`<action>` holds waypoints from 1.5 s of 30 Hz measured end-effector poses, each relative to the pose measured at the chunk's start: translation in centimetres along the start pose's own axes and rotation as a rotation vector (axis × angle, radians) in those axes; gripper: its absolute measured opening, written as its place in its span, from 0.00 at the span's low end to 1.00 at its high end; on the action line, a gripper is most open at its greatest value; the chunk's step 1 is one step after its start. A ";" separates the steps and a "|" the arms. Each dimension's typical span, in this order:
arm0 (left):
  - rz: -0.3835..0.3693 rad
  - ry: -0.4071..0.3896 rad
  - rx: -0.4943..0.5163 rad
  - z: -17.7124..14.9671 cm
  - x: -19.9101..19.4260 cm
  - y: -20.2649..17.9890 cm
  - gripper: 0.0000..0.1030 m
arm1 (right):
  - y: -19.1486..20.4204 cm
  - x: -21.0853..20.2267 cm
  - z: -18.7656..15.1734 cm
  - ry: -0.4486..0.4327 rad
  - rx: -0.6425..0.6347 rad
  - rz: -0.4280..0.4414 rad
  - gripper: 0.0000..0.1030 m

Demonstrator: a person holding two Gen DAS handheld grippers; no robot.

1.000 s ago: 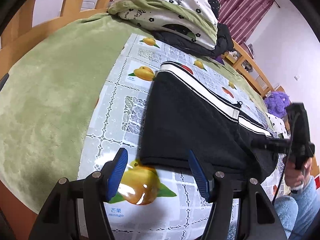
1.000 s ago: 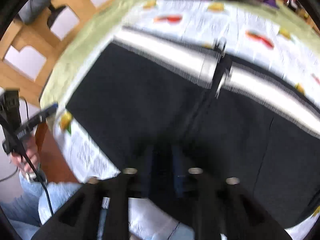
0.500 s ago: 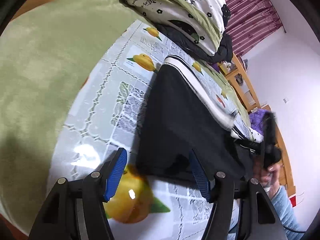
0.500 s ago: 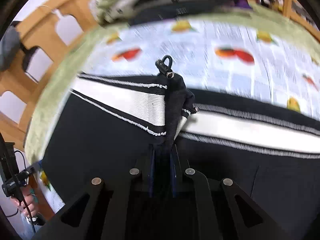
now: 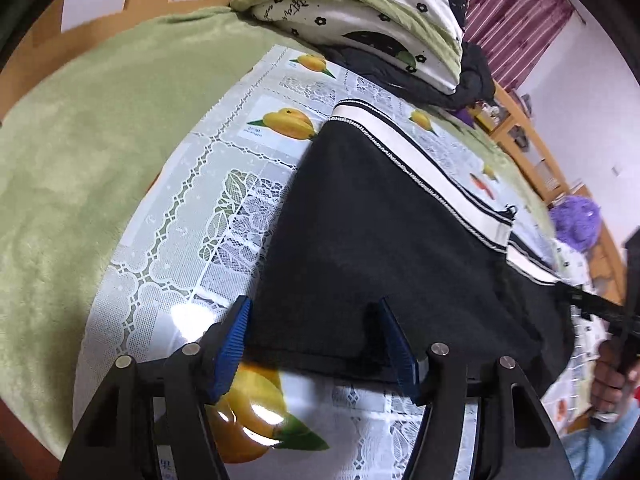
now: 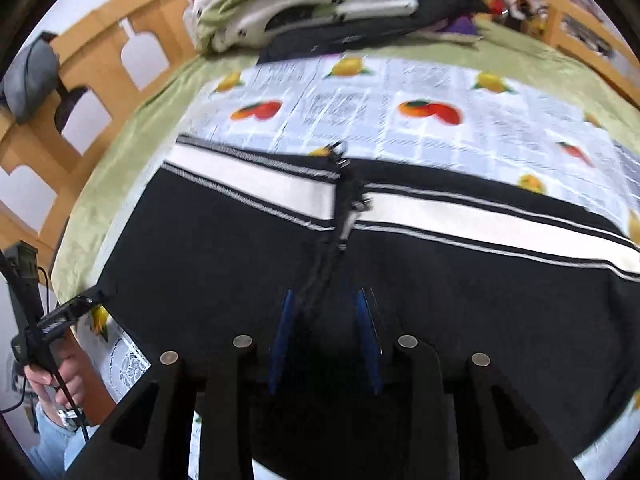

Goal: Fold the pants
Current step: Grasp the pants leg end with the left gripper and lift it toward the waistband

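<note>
Working from the left, we had our left gripper [image 5: 314,344] spread wide, its blue pads straddling the near hem of the black pants [image 5: 384,248] without pinching it. The left pad hung over the fruit-print tablecloth [image 5: 224,208], just beside the corner of the cloth; the right pad sat above the dark fabric. The pants lay flat on that tablecloth, which covered a green blanket [image 5: 92,128], with a stack of bedding [image 5: 360,12] beyond. A white stripe edged in black ran along the far side of the garment.

Further right, our right gripper [image 6: 324,340] hovered low over the middle of the pants [image 6: 248,256], its jaws parted with a visible gap. A ridge of dark fabric rose between the blue pads, but we judged it no longer clamped. A small metal clasp [image 6: 340,156] sat at the top of that ridge, where the two stripe sections met.

We judged the step in hand to be setting the middle crease, one half lying beside the other. The next move called for closing the left jaws on the near corner and carrying it across, keeping the hem edges aligned so nothing bunched.
</note>
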State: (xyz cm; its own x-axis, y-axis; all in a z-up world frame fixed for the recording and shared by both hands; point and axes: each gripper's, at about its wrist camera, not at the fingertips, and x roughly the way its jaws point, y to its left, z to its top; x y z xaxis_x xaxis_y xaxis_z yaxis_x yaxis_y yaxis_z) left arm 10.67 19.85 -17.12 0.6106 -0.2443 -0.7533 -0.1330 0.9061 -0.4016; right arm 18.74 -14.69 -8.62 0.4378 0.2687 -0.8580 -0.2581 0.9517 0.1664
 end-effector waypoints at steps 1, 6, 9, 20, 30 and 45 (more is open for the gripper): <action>0.014 -0.004 0.005 -0.1 0.0 -0.1 0.50 | -0.5 -0.8 -0.5 -0.006 0.007 -0.004 0.32; 0.031 -0.042 0.023 0.0 -1.3 -0.7 0.16 | -3.4 -3.7 -3.0 -0.057 0.091 -0.053 0.32; 0.030 -0.092 0.073 0.8 -3.4 -2.5 0.12 | -5.2 -4.8 -4.2 -0.043 0.146 -0.031 0.28; -0.023 -0.150 0.358 3.1 -9.1 -19.1 0.11 | -11.4 -8.8 -8.6 -0.112 0.165 -0.203 0.27; -0.174 -0.015 0.581 -3.0 -4.9 -34.0 0.10 | -18.2 -10.9 -11.7 -0.123 0.307 -0.209 0.29; -0.288 0.015 0.522 -3.3 -5.0 -28.7 0.51 | -17.6 -5.2 -7.3 -0.025 0.348 0.064 0.38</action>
State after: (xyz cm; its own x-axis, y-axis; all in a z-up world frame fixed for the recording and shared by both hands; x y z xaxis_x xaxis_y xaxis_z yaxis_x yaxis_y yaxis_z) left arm 8.83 -6.13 -3.56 0.5531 -0.5068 -0.6612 0.4403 0.8516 -0.2845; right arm 14.68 -33.93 -10.61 0.4526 0.3289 -0.8288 0.0213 0.9252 0.3788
